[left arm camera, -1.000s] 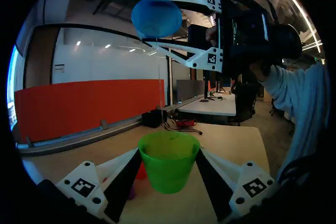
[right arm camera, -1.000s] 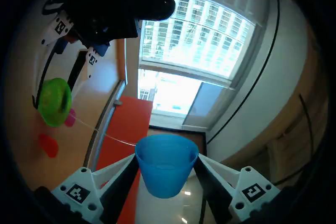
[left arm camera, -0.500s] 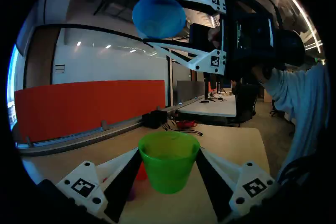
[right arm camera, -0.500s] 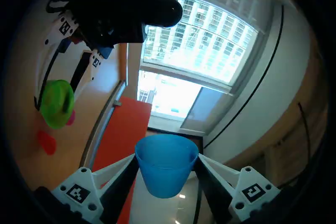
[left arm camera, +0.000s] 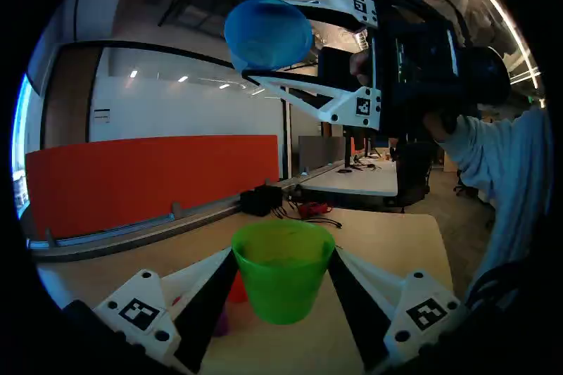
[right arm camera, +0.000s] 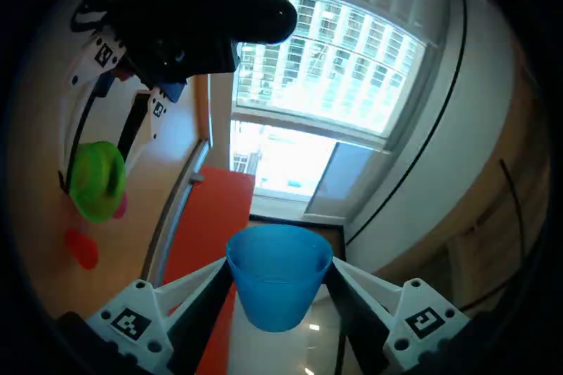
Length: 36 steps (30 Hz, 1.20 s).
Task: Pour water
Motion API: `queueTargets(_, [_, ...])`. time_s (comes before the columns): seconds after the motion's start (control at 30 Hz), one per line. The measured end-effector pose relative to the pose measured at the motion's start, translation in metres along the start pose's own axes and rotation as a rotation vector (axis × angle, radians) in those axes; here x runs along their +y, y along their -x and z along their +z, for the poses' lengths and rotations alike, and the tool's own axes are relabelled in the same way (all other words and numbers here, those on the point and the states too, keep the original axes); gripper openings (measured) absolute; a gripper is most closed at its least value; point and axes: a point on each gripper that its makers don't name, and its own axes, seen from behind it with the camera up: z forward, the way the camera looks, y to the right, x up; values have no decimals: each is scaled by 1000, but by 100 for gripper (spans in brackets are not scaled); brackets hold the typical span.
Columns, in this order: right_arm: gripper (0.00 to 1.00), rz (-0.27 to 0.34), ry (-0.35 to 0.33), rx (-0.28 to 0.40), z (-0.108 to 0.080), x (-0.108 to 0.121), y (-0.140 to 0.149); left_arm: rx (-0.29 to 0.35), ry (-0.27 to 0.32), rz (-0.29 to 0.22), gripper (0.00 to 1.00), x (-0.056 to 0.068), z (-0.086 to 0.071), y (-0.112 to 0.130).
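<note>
My left gripper (left arm camera: 281,283) is shut on a green cup (left arm camera: 283,276), held upright over the wooden table (left arm camera: 394,234). High above it, my right gripper (left arm camera: 264,37) grips a blue cup (left arm camera: 267,32) lying on its side, mouth toward the left. A sleeved hand (left arm camera: 450,118) holds that gripper. In the right gripper view my right gripper (right arm camera: 279,290) is shut on the blue cup (right arm camera: 279,287), and the green cup (right arm camera: 97,181) shows at the left between the left gripper's fingers (right arm camera: 134,122). No stream of water is visible now.
A red cup (left arm camera: 238,289) and a purple object (left arm camera: 219,321) stand on the table behind the green cup; the same red cup (right arm camera: 81,248) shows in the right gripper view. An orange wall panel (left arm camera: 148,178) runs along the far edge. Cables (left arm camera: 310,212) lie at the back.
A thin water stream ran from the blue cup one second ago and is gone now. The blue cup has shifted slightly right and turned a little. The green cup has stayed put.
</note>
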Motion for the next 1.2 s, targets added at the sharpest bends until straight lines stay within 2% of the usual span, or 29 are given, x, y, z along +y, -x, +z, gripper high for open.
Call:
queueTargets(0.17, [89,116,-5,0,-4,-3,5,2,-4,-1,86,-2,0,-1])
queueTargets(0.5, [89,441,-33,0,-13,-12,8,7,-15,0,86,-6,-3,-3])
queueTargets(1.03, [89,1072,-102,-12,-27,-29,-5,14,-27,4,86,-7,-7,-8])
queueTargets(1.2, [89,1252,-132,-1,-29,-33,-11,14,-32,9,86,-7,-9,-9])
